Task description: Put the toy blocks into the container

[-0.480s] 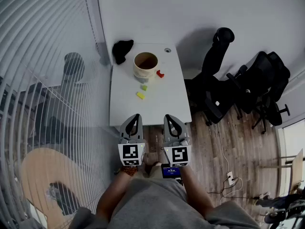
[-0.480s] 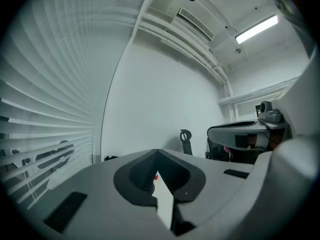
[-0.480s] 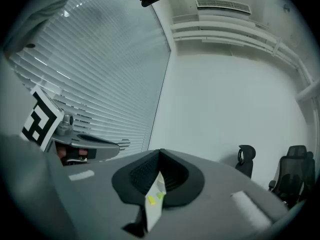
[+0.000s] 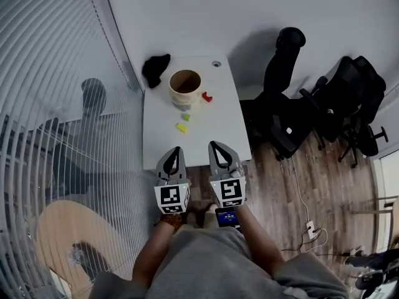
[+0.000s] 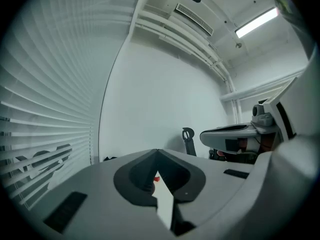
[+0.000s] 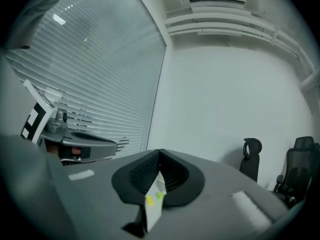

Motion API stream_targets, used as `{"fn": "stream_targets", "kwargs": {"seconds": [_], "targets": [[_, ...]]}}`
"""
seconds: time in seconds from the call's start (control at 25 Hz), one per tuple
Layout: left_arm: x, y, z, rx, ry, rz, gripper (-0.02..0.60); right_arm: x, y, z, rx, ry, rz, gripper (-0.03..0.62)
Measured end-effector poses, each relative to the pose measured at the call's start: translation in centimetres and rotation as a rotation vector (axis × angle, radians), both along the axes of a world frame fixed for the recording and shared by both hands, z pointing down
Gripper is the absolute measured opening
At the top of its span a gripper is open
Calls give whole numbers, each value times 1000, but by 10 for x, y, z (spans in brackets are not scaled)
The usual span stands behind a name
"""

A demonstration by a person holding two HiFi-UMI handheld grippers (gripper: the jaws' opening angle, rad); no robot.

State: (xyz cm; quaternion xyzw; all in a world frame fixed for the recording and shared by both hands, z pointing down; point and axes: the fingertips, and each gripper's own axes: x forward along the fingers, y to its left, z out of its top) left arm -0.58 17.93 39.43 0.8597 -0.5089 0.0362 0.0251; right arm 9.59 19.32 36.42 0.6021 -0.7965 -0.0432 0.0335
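Note:
A beige round container [image 4: 185, 86] stands at the far end of the white table [image 4: 212, 132]. A red block [image 4: 206, 96] lies just right of it. A green block [image 4: 186, 116] and a yellow block [image 4: 181, 128] lie nearer to me. My left gripper [image 4: 175, 149] and right gripper [image 4: 214, 144] hover side by side over the table's near edge, both shut and empty. Through the slit of the left gripper [image 5: 158, 151] a bit of the red block [image 5: 156, 178] shows. The right gripper [image 6: 160, 151] frames the yellow block [image 6: 149, 200] and green block [image 6: 159, 195].
A black object [image 4: 156, 69] lies on the table's far left corner. Black office chairs [image 4: 290, 104] crowd the right side. Window blinds [image 4: 50, 73] run along the left. A round wooden table [image 4: 62, 242] is at lower left, and a cable with a plug [image 4: 309, 228] lies on the wood floor.
The head view has shifted slightly. Both grippers stay shut at the table's near edge, the right one a touch further forward. The blocks and container have not moved.

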Motion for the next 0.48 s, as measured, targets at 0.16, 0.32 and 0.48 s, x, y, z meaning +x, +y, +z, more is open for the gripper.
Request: {"fn": "stream_targets", "kwargs": {"seconds": [0.16,0.32,0.48], "targets": [[17,-15,-4,10,-16,-33,8,23,-13,0,-4,-11,-40,11],[28,-23,-6,21,-28,-67,8,47,-26,10,-17,-24,-74,11],[31,-29,-6,21,-41,-91,8,63,-40,21,-41,-48,-88,11]]}}
